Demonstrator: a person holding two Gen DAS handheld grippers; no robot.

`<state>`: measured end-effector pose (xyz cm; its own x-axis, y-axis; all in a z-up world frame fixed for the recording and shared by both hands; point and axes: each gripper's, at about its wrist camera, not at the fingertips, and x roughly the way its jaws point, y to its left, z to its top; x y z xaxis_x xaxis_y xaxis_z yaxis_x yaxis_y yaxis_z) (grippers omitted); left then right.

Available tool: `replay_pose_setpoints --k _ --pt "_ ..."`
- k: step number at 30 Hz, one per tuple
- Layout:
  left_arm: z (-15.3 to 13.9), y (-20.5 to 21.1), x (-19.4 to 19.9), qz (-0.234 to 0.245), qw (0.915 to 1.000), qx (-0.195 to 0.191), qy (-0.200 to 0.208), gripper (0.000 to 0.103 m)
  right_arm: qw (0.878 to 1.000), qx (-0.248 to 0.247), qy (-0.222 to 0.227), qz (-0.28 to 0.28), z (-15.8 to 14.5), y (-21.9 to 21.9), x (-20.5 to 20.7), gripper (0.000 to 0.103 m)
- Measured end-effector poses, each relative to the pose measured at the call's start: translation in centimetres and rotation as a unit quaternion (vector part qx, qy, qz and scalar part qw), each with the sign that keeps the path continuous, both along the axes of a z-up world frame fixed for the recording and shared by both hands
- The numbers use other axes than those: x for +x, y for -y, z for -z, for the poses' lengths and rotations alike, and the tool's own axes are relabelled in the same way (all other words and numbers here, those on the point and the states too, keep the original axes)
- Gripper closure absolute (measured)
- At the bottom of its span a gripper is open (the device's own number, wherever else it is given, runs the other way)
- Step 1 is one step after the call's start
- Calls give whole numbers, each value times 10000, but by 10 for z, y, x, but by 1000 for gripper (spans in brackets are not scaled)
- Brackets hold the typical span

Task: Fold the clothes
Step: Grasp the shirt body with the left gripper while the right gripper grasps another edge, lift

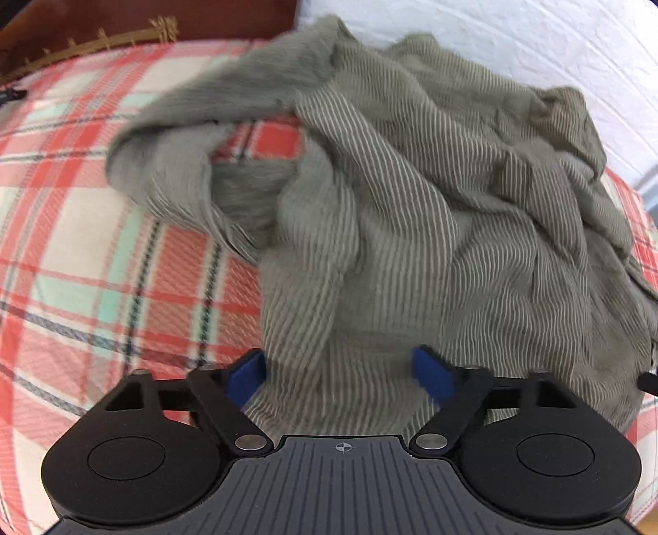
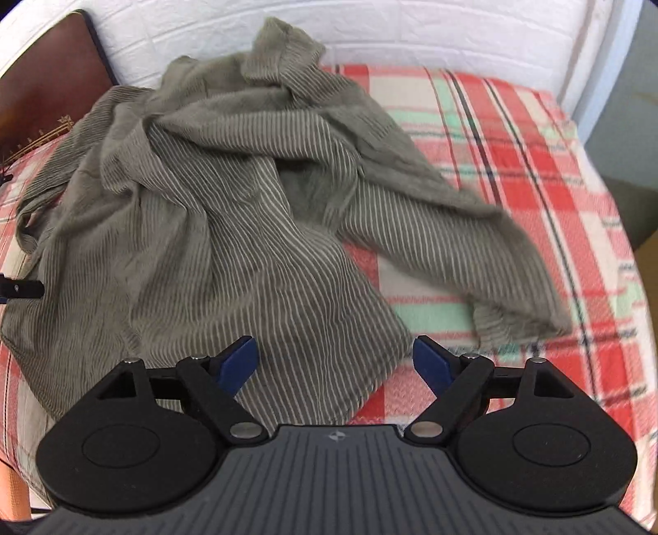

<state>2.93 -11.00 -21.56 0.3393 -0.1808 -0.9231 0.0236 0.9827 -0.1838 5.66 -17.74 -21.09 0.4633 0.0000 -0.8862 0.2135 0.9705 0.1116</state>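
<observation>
Both tongs are gaping apart, gripping nothing: the left tongs (image 1: 339, 374) and the right tongs (image 2: 335, 362) are hovering over the near hem of a crumpled shirt (image 2: 197, 214), which is lying on the plaid bed (image 2: 534, 197), bunched toward its far edge.

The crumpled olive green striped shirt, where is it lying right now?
The olive striped shirt lies bunched on the red plaid blanket near the white wall, directly ahead of both open grippers.

garment (image 2: 230, 230) | olive, white pinstripes | crumpled, unfolded | on bed
</observation>
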Motion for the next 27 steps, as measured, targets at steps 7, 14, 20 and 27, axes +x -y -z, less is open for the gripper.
replay_pose_setpoints --k 7,14,20,27 --pt "-11 -13 -14 -188 9998 -48 106 99 9943 1060 -70 -59 8 2 -1 101" --pt "-63 -30 -44 -334 9973 -263 597 101 9873 1425 635 -301 -59 8 -32 102" --pt "-96 -35 -74 -318 9956 -279 837 103 9821 1575 946 -424 -108 8 -73 102" --pt "-62 -43 -107 -301 9995 10 117 103 9844 1717 229 -305 -85 2 -102 102"
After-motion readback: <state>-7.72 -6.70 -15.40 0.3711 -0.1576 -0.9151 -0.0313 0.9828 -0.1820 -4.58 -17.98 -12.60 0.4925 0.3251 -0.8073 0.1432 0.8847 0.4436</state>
